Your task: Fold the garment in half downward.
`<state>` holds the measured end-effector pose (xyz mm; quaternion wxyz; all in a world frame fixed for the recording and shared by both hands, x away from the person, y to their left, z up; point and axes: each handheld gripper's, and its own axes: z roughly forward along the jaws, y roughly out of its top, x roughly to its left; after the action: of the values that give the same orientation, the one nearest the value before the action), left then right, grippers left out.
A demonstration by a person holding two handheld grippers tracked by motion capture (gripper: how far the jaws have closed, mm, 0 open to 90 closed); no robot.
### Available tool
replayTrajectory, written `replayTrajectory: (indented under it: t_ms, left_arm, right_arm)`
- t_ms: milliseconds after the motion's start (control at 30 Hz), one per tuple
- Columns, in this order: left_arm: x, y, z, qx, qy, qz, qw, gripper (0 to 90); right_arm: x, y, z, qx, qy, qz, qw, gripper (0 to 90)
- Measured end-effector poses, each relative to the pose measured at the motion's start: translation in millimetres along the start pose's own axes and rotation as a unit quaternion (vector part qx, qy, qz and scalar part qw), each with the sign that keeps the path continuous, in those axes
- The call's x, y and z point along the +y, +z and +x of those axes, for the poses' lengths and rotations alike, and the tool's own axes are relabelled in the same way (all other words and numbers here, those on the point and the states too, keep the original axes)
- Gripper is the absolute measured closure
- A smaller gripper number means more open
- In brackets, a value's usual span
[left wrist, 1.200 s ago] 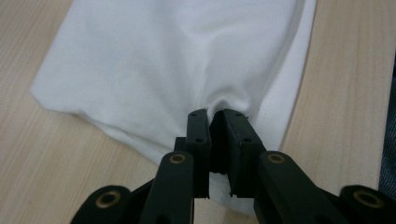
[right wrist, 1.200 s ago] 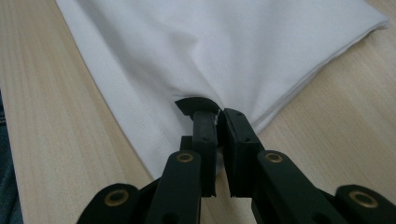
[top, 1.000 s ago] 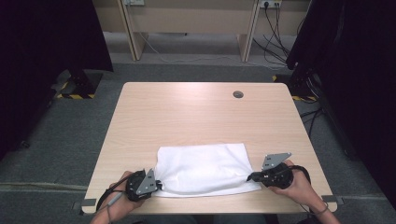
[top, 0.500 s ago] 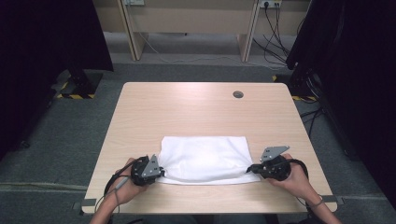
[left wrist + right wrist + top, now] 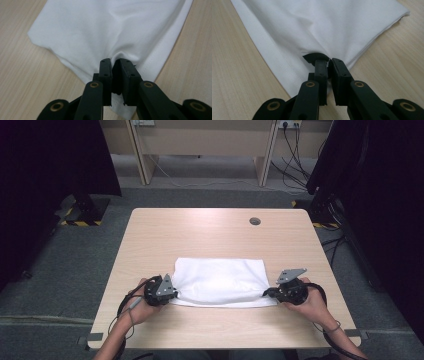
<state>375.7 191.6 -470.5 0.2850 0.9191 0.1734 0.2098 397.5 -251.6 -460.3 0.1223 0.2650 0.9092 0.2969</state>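
Near the table's (image 5: 210, 232) front edge, the left gripper (image 5: 172, 293) and right gripper (image 5: 266, 292) are each pinching a near corner of the white cloth (image 5: 219, 281) (lying folded flat).

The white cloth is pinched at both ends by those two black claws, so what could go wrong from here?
Each hold looks small: the left gripper and the right gripper each pinch just a fold near a corner of the white cloth, so a tug might slip it free. If the hands pull unevenly, the folded layers could slide apart and wrinkle. The cloth also lies near the front edge of the table, so dragging it closer might let it droop over.
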Motion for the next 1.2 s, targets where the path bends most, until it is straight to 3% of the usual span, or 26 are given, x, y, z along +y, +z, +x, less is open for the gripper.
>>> replayTrajectory:
  t_ms: [833,867,933,967,1000,1033,1100,1133,1167,1200]
  left_arm:
    - [2.8,6.4,12.4,0.014,-0.014,0.003,0.9998,76.7]
    - [2.8,6.4,12.4,0.014,-0.014,0.003,0.9998,71.9]
    - [2.3,2.4,12.2,0.017,-0.02,-0.005,0.9997,71.9]
    - [2.3,2.4,12.2,0.017,-0.02,-0.005,0.9997,63.7]
    - [2.3,2.4,12.2,0.017,-0.02,-0.005,0.9997,63.7]
    - [1.8,-6.8,12.3,0.012,-0.025,-0.022,0.9994,63.7]
    - [1.8,-6.8,12.3,0.012,-0.025,-0.022,0.9994,60.2]
    - [2.4,-19.4,14.3,0.014,-0.026,-0.037,0.9989,60.2]
    - [2.4,-19.4,14.3,0.014,-0.026,-0.037,0.9989,57.6]
    - [2.4,-19.4,14.3,0.014,-0.026,-0.037,0.9989,57.6]
  right_arm:
    - [12.1,11.5,-19.2,-0.016,0.017,-0.005,0.9997,82.1]
    - [12.1,11.5,-19.2,-0.016,0.017,-0.005,0.9997,82.1]
    - [11.4,10.8,-18.2,-0.019,0.015,-0.007,0.9997,77.3]
    - [11.4,10.8,-18.2,-0.019,0.015,-0.007,0.9997,77.3]
    - [9.0,6.1,-16.3,-0.02,0.015,-0.017,0.9996,77.3]
    - [9.0,6.1,-16.3,-0.02,0.015,-0.017,0.9996,73.4]
    - [6.7,-2.1,-14.5,-0.013,0.009,-0.018,0.9997,73.4]
    - [6.7,-2.1,-14.5,-0.013,0.009,-0.018,0.9997,71.6]
    - [6.7,-2.1,-14.5,-0.013,0.009,-0.018,0.9997,71.6]
    - [7.1,-15.0,-13.1,-0.009,0.004,-0.025,0.9996,71.6]
